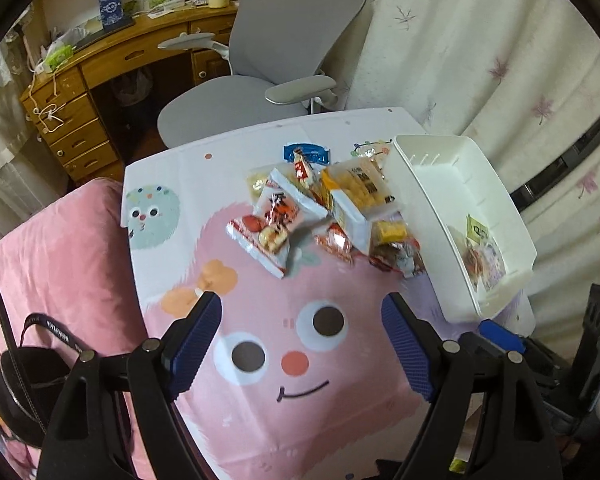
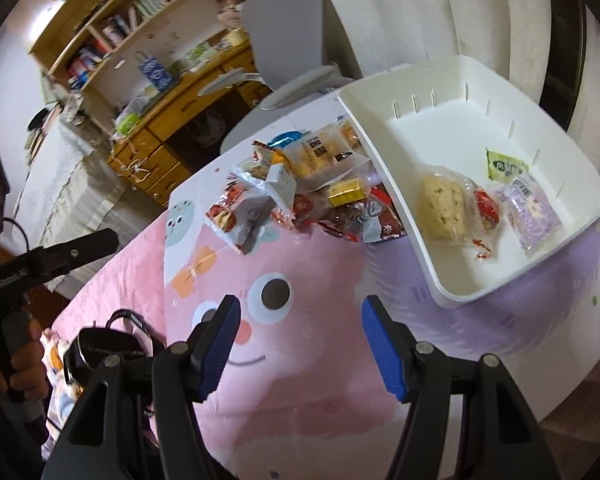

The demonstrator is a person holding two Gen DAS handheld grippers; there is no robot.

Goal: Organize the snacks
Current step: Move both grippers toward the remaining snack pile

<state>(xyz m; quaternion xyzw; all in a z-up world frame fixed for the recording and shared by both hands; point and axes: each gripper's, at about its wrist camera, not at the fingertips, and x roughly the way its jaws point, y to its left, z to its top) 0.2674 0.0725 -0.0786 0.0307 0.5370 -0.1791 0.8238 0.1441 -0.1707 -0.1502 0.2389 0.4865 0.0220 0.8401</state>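
Note:
A heap of wrapped snacks (image 1: 320, 208) lies on the pink cartoon tablecloth (image 1: 284, 360), just left of a white bin (image 1: 432, 148). In the right wrist view the snack heap (image 2: 300, 188) sits beside the bin (image 2: 380, 132), which holds a pale cookie pack (image 2: 444, 204), a red candy (image 2: 486, 208), a purple packet (image 2: 530, 212) and a green sachet (image 2: 504, 166). My left gripper (image 1: 302, 320) hangs open over the cloth, short of the heap, nothing between its blue pads. My right gripper (image 2: 298, 328) is open too, over the cloth near the bin's front corner.
A grey office chair (image 1: 276, 52) and a wooden desk (image 1: 112, 60) stand behind the table. A black strapped pouch (image 1: 24, 392) lies on the pink bedding at left. A hand holding the other gripper's handle (image 2: 24, 368) shows at the left edge. Curtains (image 1: 480, 40) hang behind the bin.

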